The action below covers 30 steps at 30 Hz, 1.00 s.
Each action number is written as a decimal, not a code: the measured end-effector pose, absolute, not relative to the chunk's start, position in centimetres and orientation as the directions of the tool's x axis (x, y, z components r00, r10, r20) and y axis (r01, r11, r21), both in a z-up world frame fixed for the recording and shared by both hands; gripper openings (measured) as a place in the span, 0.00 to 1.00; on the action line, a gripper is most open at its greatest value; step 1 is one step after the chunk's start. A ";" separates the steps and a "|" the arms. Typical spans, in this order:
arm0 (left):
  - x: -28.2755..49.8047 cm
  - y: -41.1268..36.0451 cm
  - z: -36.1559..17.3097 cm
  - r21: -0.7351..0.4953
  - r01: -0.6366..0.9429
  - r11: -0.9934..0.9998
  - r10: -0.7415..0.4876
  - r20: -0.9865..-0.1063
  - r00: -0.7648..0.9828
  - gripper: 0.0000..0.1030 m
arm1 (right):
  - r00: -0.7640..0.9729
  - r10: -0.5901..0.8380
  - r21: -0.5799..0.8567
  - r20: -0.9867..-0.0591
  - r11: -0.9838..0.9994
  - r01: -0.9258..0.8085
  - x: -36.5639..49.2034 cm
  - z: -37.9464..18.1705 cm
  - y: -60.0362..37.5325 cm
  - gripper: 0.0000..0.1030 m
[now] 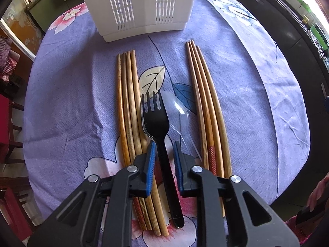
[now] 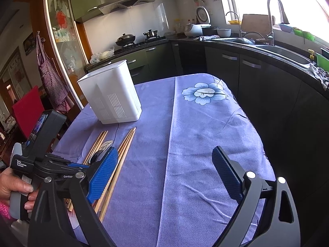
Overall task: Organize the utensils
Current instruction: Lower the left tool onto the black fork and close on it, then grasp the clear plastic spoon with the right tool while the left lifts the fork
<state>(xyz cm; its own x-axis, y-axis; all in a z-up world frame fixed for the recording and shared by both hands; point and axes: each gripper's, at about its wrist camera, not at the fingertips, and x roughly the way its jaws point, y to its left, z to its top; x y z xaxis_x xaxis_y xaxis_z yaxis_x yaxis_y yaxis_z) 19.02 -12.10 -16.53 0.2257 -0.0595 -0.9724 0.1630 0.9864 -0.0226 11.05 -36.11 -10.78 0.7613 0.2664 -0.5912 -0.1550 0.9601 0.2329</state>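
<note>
A black plastic fork point(image 1: 154, 115) lies tines-forward on the purple cloth, partly over a clear plastic spoon point(image 1: 176, 111). My left gripper point(image 1: 164, 144) points steeply down, its blue pads standing close on either side of the fork's handle; a thin gap shows on each side. One bundle of wooden chopsticks point(image 1: 127, 103) lies left of the fork, another bundle point(image 1: 205, 103) to its right. A white slotted utensil holder point(image 1: 139, 6) stands beyond them. My right gripper point(image 2: 165, 150) hovers wide open over bare cloth, nothing between its fingers.
The floral purple tablecloth point(image 2: 195, 144) covers the whole table. Dark kitchen cabinets and a sink point(image 2: 283, 51) run along the right and the far side. A red chair point(image 2: 26, 107) stands at the left. A person's hand point(image 2: 12, 185) holds the left gripper's handle.
</note>
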 end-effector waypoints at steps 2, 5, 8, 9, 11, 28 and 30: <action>18.8 -12.4 -16.6 -0.017 0.166 0.986 -0.056 -0.970 0.238 0.10 | 0.759 0.267 0.231 -0.593 0.960 -0.158 11.0 -10.8 -35.9 0.89; 18.8 -12.3 -16.3 -0.040 0.155 0.987 -0.078 -0.965 0.251 0.09 | 0.755 0.272 0.219 -0.597 0.960 -0.172 11.2 -10.6 -35.5 0.88; 18.6 -12.1 -14.6 -0.048 0.162 0.986 -0.097 -0.947 0.307 0.08 | 0.744 0.276 0.188 -0.608 0.961 -0.203 11.7 -10.1 -34.5 0.78; 18.5 -11.9 -13.9 -0.053 0.162 0.985 -0.104 -0.939 0.327 0.08 | 0.732 0.290 0.189 -0.617 0.957 -0.220 12.0 -10.0 -34.1 0.75; 18.2 -11.3 -12.2 -0.054 0.160 0.986 -0.111 -0.921 0.373 0.08 | 0.688 0.332 0.199 -0.646 0.943 -0.268 13.0 -10.0 -33.0 0.65; 15.1 -6.3 -6.9 -0.085 0.145 0.986 -0.149 -0.840 0.522 0.08 | 0.214 0.324 0.168 -0.921 0.830 -0.532 19.4 -15.8 -16.9 0.29; 15.0 -6.1 -7.0 -0.092 0.148 0.985 -0.157 -0.838 0.523 0.08 | 0.188 0.299 0.160 -0.936 0.832 -0.531 19.6 -16.5 -16.6 0.27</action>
<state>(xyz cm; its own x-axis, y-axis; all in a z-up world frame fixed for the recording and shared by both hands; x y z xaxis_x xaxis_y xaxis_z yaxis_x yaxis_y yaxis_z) 15.03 -6.07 -6.98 0.5230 -0.1569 -0.8378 0.1476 0.9847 -0.0923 19.56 -16.56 -16.45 0.1877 0.2993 -0.9355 -0.5307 0.8324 0.1598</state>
